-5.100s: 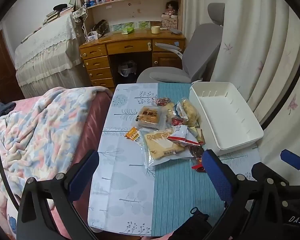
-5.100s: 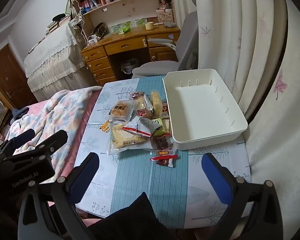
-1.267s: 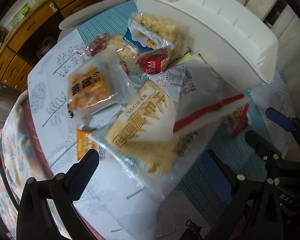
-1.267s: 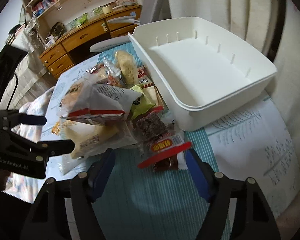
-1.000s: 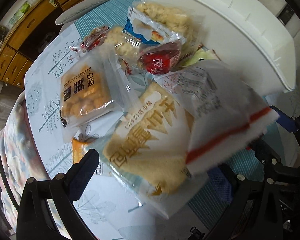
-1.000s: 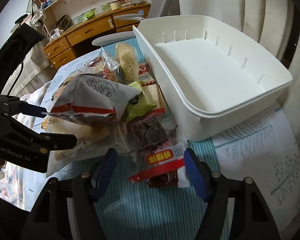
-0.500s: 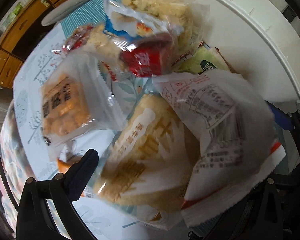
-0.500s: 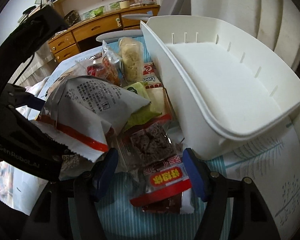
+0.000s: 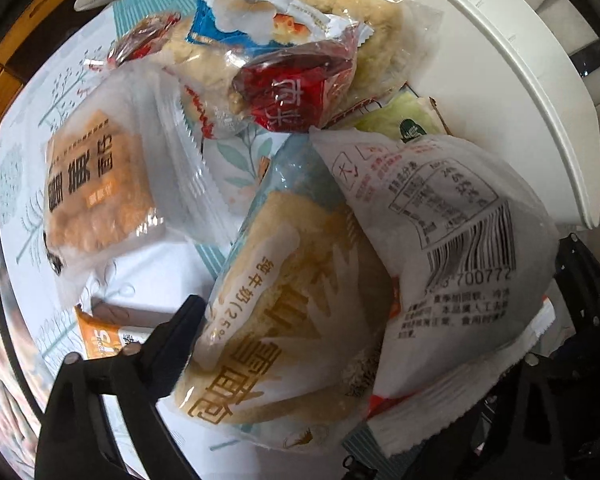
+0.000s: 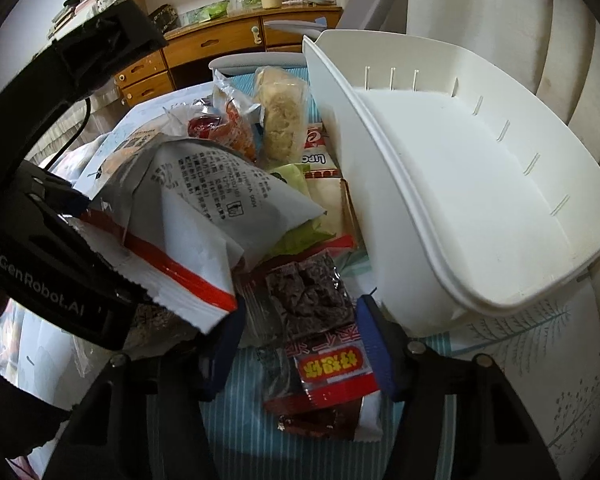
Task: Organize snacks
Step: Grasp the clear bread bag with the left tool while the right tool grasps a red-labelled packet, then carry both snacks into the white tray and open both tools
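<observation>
A: How far along was it?
B: Barely begun. The bin (image 10: 460,184) sat empty; the snacks (image 9: 260,128) lay piled beside it.
A: And the grippers?
B: Both were closing, left gripper (image 9: 360,360) around the cake pack (image 9: 284,320), right gripper (image 10: 300,336) around the brownie (image 10: 308,296); neither apparently pressing yet.

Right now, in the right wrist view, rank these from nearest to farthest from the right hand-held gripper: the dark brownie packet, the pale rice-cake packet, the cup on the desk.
1. Dark brownie packet: between the fingers of the right hand-held gripper, whose jaws have just been closing.
2. Pale rice-cake packet: mid-table, beside the white bin.
3. Cup: on the wooden desk, far back.
</observation>
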The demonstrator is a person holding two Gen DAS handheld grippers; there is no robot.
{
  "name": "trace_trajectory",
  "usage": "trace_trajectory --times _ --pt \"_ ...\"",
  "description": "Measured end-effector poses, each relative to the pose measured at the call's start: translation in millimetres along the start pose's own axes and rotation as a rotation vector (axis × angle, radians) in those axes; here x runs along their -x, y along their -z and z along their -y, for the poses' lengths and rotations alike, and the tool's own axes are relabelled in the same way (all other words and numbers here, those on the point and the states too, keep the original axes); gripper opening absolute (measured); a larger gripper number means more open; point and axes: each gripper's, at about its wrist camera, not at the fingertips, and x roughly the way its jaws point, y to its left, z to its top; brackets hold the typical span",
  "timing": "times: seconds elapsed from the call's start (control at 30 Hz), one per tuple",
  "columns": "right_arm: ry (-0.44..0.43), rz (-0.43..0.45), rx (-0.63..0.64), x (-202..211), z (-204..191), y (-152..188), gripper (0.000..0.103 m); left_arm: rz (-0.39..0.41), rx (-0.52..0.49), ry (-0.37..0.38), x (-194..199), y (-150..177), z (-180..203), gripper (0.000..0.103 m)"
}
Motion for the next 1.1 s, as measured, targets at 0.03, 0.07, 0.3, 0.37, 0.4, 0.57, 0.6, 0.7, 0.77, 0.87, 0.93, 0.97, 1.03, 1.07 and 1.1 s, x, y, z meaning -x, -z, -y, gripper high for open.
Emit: trace_trajectory --times 0.03,0.07,0.3,0.37,0.4,0.57,0.6,0.7,0.77,0.87,0.93,0.97,1.03,1.07,1.1 --pt "0.005 -0.004 -0.003 0 0 -1 0.054 -0.002 0.005 0.007 0 3 -4 0.085" --pt "0.008 -0.009 -0.009 0 -1 -1 0.053 -0.004 0.013 0.015 2 5 -6 0.08" --pt "0.054 -0.038 -0.041 4 -3 -1 0.04 -0.023 0.063 0.09 11 21 -31 0.053" --pt "0.038 -0.053 -0.074 5 1 0 0.04 -0.026 0.072 0.112 14 25 -37 0.047" --pt "0.039 -0.058 -0.084 6 2 2 0.04 -0.026 0.077 0.12 17 27 -40 0.045" --pt "0.054 -0.09 -0.11 11 -2 10 0.04 -0.031 0.066 0.129 28 40 -51 0.038" --pt "0.054 -0.101 -0.12 13 -3 12 0.04 -0.033 0.066 0.13 28 46 -52 0.037" --pt "0.048 -0.123 -0.15 18 -7 19 0.04 -0.046 0.064 0.131 31 58 -56 0.035" --pt "0.045 -0.139 -0.173 22 -11 25 0.04 -0.053 0.07 0.139 36 67 -60 0.035" --pt "0.024 -0.153 -0.221 33 -14 34 0.039 -0.059 0.09 0.152 45 85 -71 0.035" --pt "0.013 -0.159 -0.246 41 -17 37 0.039 -0.056 0.094 0.154 50 97 -79 0.035" --pt "0.005 -0.161 -0.259 47 -19 39 0.039 -0.051 0.097 0.155 54 104 -80 0.035" --pt "-0.014 -0.163 -0.271 57 -24 42 0.04 -0.044 0.1 0.153 64 116 -90 0.035" --pt "-0.019 -0.161 -0.27 62 -26 43 0.04 -0.039 0.104 0.154 69 122 -97 0.035" --pt "-0.024 -0.158 -0.268 67 -28 44 0.04 -0.035 0.109 0.155 73 126 -101 0.035"
